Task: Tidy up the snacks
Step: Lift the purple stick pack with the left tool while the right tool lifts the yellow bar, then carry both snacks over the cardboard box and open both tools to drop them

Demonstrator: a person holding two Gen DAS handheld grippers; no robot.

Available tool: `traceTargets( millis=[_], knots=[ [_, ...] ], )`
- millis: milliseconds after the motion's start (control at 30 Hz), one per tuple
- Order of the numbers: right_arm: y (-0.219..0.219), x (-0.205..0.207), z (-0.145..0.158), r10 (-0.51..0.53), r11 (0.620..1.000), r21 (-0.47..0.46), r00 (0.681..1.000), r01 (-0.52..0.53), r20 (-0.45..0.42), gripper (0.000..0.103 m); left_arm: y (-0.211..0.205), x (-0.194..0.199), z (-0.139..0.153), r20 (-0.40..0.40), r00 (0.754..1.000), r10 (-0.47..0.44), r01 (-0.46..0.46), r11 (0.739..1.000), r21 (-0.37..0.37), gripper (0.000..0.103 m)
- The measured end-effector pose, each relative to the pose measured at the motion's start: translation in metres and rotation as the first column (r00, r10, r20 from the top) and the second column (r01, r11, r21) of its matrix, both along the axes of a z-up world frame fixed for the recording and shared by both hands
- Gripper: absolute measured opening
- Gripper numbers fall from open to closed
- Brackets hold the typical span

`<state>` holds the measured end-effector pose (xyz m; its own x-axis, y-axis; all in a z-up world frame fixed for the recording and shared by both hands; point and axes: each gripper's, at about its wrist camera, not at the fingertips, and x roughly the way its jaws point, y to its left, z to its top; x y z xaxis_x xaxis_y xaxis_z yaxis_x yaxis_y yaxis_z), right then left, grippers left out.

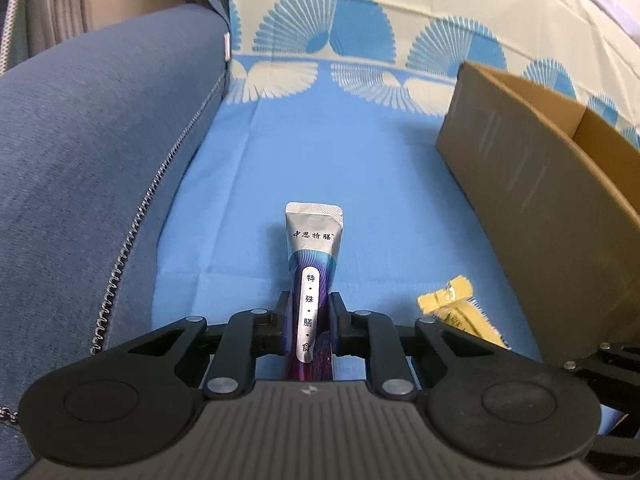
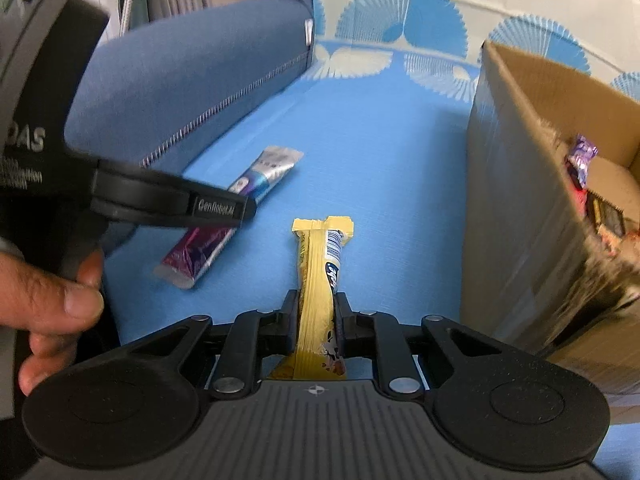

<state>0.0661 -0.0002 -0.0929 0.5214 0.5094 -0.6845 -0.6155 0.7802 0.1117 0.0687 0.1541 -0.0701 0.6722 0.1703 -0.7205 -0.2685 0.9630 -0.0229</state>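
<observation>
Over the blue sheet (image 1: 360,200) we pinch a light, slippery silver-purple foil sachet (image 1: 314,276) in our left tool (image 1: 311,320), a crinkly yellow wrapped bar (image 2: 320,280) mid-length in our right tool (image 2: 318,320), beside the brown cardboard box (image 2: 520,200).

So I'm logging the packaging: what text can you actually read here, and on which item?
"中思特膳": silver top of the purple sachet, held by the left gripper.
"特·殊·膳·食": its white strip.
"GenRobot.AI": left gripper's arm.
"DAS": dark housing; smaller lines blurred.
Yellow snack bar, in the right gripper: print unreadable.
</observation>
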Motion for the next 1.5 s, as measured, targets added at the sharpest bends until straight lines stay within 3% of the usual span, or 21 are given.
traceTargets(
  millis=[300,667,1067,1500],
  knots=[
    [-0.007,-0.01,0.028,-0.005,0.995,0.097,0.996,-0.003,0.085,0.018,0.007,-0.012,0.016,0.11,0.994,0.025,-0.021,0.999,-0.033,0.019],
    [-0.02,-0.019,0.06,0.002,0.983,0.179,0.981,-0.037,0.192,0.018,0.02,-0.037,0.036,0.24,0.967,0.082,-0.057,0.992,-0.109,0.019],
    [-0.054,-0.014,0.11,-0.06,0.939,0.342,0.966,-0.031,0.252,0.018,0.023,-0.059,0.053,0.27,0.952,0.144,-0.104,0.982,-0.157,0.019],
    [-0.107,0.016,0.133,-0.261,0.887,0.442,0.937,0.138,0.232,0.018,-0.014,-0.028,0.095,0.256,0.963,0.083,-0.066,0.995,-0.074,0.019]
  ],
)
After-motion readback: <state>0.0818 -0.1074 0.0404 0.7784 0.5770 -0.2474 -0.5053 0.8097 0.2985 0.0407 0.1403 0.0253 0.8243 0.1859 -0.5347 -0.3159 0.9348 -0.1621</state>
